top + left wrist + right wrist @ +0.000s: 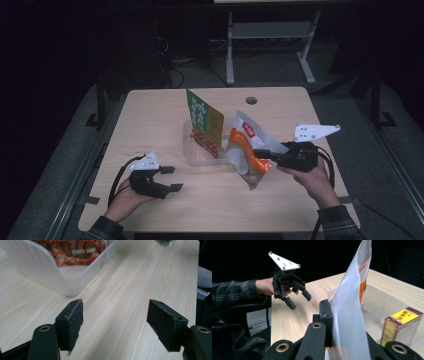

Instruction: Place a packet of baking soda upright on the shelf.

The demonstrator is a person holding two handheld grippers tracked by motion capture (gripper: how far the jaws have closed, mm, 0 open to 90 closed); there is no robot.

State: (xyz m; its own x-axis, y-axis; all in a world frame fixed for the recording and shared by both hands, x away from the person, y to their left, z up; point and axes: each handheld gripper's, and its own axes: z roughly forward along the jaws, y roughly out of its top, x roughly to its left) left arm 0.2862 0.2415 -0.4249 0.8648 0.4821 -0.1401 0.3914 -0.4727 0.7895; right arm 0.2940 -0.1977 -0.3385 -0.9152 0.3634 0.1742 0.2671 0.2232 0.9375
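A white and orange snack bag (246, 150) hangs just right of a clear plastic container (192, 156) at the table's middle. My right gripper (259, 152) is shut on the bag's right edge and holds it off the table. In the right gripper view the white bag (352, 305) is pinched between the jaws of my right gripper (339, 320). A green and orange packet (205, 125) stands upright in the container. My left gripper (173, 178) sits low at the front left, open with bare table between its pads (72, 322). The container's corner (62, 282) lies ahead of it.
The light wood table (150, 115) has a round cable hole (251, 100) near its far edge. Across the table in the right gripper view are the left gripper (300, 302), a plaid sleeve (234, 291), and a yellow and dark red packet (399, 325) inside the container (374, 302).
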